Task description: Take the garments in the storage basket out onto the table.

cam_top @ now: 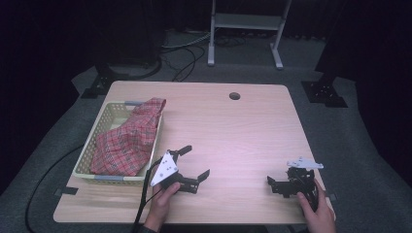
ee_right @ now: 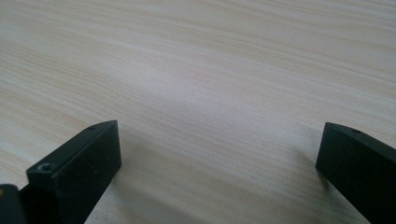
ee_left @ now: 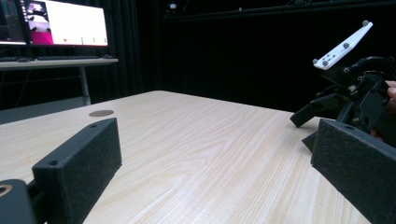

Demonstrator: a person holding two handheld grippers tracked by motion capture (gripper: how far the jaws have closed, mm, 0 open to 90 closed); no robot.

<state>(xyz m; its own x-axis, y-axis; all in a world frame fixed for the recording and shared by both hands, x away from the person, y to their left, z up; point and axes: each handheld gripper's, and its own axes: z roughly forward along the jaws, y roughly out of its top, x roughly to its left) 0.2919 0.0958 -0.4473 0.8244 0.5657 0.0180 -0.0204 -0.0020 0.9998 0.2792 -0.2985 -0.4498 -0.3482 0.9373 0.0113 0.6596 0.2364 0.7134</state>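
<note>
High view is showing the left tool (cam_top: 190, 162) resting low on the worktop (cam_top: 243, 131), its jaws spread wide and gripping nothing, while the right tool (cam_top: 279, 185) is sitting near the front right corner, also spread and empty. A red checked cloth (cam_top: 127, 141) is lying in a pale basket (cam_top: 99, 127) at the left side, one end hanging over the far rim; it sits just beside the left tool but apart from it. Judging by this, the cloth is still waiting to be handled, so the work seems to be at its very start, with everything left to do. Left gripper view is looking along both black jaws standing wide over bare pale wood, with the right tool (ee_left: 308, 126) facing it across the board, a round hole (ee_left: 101, 113) farther off and a lit screen (ee_left: 65, 23) on a desk in a dark, curtained room. Right gripper view is showing its own jaws parted over plain wood grain, nothing lying between them.
</note>
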